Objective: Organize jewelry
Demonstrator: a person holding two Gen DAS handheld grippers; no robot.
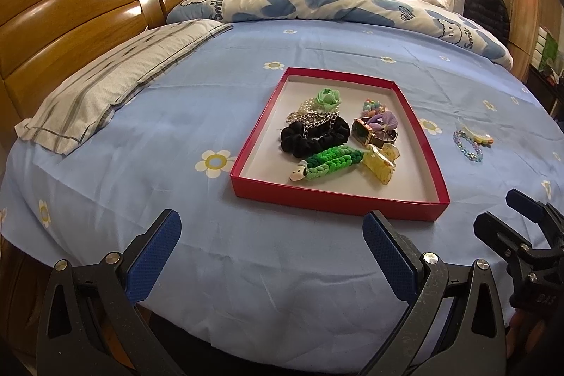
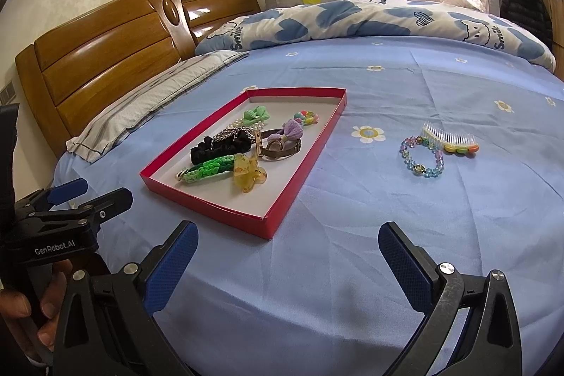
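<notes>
Both tools — left tool (image 1: 271,245) and right tool (image 2: 287,256) — are spread wide, empty. The beaded bracelet (image 2: 421,156) lies on the bed beside the comb (image 2: 449,138), right of the red tray (image 2: 282,199) — light, floppy, probably slippery; pinch one bead strand.

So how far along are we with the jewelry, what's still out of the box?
Most pieces already lie in the red box: scrunchie, watch, yellow claw clip, green braid. Nothing is in hand; both tongs, left and right, are open. Left on the sheet: the beaded bracelet and the comb clip.
</notes>
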